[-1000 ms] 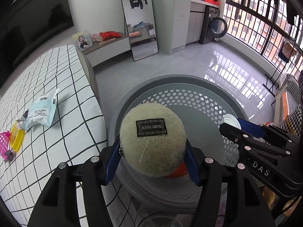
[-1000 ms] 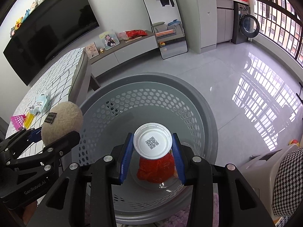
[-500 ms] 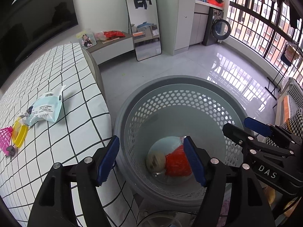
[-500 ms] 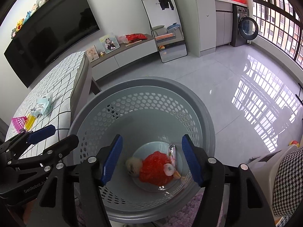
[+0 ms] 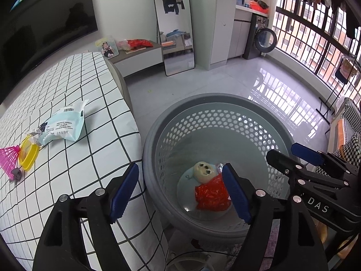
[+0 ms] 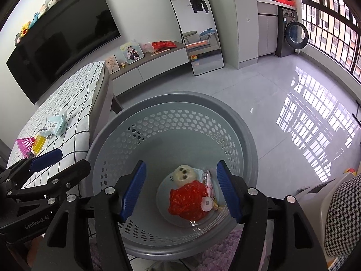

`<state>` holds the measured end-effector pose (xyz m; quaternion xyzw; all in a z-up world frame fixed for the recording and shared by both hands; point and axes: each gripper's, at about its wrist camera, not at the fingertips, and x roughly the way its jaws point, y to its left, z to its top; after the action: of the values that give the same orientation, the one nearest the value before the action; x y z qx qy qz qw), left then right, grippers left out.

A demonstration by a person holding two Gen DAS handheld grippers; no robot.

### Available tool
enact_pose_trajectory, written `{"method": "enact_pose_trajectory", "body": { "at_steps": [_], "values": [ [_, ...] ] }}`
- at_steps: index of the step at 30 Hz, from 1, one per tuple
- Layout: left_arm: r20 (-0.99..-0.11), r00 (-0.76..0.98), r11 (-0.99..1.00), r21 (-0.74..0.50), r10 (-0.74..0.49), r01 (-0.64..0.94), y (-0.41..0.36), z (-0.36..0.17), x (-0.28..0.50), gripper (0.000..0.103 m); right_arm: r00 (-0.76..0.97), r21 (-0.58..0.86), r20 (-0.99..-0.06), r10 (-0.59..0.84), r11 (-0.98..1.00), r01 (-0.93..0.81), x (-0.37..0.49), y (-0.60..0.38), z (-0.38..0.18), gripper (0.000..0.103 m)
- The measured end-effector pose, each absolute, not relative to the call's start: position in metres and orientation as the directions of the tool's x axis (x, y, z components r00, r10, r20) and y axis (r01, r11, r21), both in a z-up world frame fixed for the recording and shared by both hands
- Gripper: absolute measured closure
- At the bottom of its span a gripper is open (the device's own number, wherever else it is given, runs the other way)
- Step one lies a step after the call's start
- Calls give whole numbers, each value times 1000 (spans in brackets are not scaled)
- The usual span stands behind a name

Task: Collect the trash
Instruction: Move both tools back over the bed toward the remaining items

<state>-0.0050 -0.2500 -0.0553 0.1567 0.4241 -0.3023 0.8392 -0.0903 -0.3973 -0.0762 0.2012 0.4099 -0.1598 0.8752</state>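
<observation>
A grey perforated basket [image 5: 149, 140] stands on the floor beside the table. At its bottom lie a cream plush ball with a face [image 5: 203, 171], a red plastic bag [image 5: 212, 194], a white cup with a QR code [image 6: 207, 202] and a foil wrapper [image 6: 206, 176]. My left gripper [image 5: 179, 169] hovers over the basket, its jaws opening with nothing between them. Above the basket [image 6: 248, 135] my right gripper [image 6: 181, 166] stands open and empty. On the table lie a pale blue packet [image 5: 65, 126], a yellow item [image 5: 28, 155] and a pink shuttlecock [image 5: 9, 160].
The table with the checked cloth [image 5: 67, 180] lies left of the basket. A leaning mirror [image 5: 176, 33] and a low cabinet [image 5: 140, 56] stand at the back, and a houndstooth seat [image 6: 343, 205] is at the right. A purple rug [image 6: 225, 244] lies under the basket.
Both grippers opened. The plush ball left the left jaws and the white cup left the right jaws; both now lie at the basket's bottom.
</observation>
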Motion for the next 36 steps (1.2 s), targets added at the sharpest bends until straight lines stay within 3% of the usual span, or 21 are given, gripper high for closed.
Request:
{"method": "enact_pose_trajectory", "body": {
  "at_steps": [36],
  "values": [
    [-745,543,832,-29,-388,554,-163,-27,-18,26,672,171,-729,-129,916,362,-99,-326,-37,40]
  ]
}}
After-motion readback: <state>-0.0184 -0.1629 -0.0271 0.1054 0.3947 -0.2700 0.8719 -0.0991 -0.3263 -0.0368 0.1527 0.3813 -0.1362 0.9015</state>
